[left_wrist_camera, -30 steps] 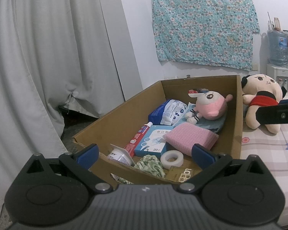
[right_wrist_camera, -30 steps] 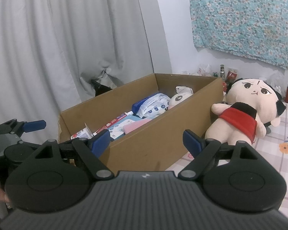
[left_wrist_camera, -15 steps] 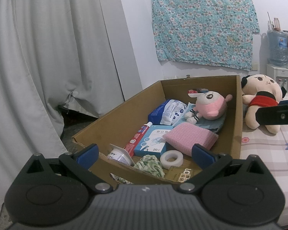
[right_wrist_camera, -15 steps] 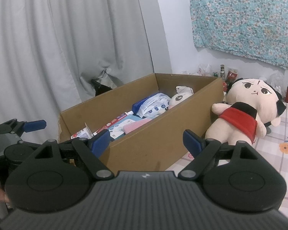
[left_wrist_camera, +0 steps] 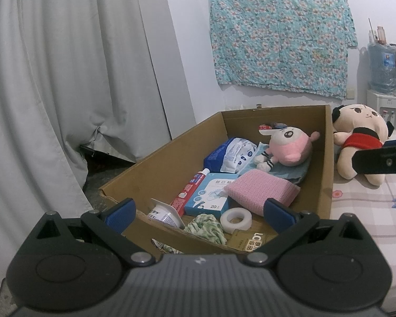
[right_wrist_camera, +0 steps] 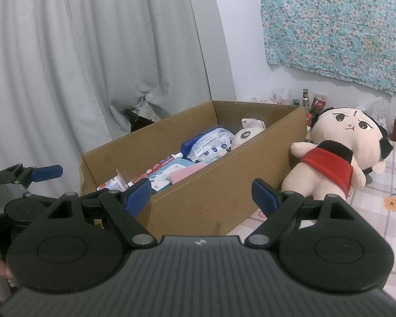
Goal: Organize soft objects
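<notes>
A cardboard box stands on the bed. In it lie a pink-and-white plush, a pink sponge cloth, a green-white cloth, a tissue pack, a toothpaste tube and a tape roll. A big plush doll in a red top lies outside, right of the box. My left gripper is open and empty at the box's near end. My right gripper is open and empty beside the box's right wall.
Grey curtains hang to the left. A floral cloth hangs on the back wall. A water dispenser stands at the far right. The bed has a checked sheet. Bottles stand behind the box.
</notes>
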Demonstrator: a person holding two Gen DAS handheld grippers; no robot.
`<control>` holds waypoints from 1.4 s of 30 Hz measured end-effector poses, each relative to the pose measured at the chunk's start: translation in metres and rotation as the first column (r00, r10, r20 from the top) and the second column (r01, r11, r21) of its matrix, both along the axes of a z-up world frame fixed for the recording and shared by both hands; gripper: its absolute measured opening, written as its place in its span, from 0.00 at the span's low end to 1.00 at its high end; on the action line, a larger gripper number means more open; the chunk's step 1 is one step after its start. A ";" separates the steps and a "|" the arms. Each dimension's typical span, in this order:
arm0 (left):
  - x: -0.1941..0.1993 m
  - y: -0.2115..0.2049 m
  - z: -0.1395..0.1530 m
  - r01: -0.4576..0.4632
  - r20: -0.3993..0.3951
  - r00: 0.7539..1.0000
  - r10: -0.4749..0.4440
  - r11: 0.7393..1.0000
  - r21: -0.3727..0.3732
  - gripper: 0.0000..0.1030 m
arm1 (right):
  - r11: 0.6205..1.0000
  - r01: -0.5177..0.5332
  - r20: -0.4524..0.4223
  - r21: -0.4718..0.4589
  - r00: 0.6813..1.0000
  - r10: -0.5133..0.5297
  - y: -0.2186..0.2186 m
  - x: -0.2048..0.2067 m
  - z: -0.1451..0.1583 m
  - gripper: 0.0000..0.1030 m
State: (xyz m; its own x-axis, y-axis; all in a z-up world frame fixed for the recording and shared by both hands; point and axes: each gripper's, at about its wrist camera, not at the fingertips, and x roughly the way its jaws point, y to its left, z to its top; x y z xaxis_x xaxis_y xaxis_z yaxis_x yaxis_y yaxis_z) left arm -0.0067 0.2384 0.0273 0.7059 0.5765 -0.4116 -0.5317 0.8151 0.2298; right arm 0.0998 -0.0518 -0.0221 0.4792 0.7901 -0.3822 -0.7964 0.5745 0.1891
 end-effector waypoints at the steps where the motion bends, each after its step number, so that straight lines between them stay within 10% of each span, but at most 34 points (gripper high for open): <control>1: 0.000 0.001 0.000 0.000 0.000 1.000 0.000 1.000 0.001 1.00 | 1.000 0.001 0.000 -0.001 1.000 -0.001 0.000 0.000 0.000 0.81; 42: 0.004 0.001 0.001 -0.005 -0.022 1.000 0.006 1.000 0.022 1.00 | 1.000 0.001 0.004 0.012 1.000 -0.001 0.002 -0.003 0.004 0.81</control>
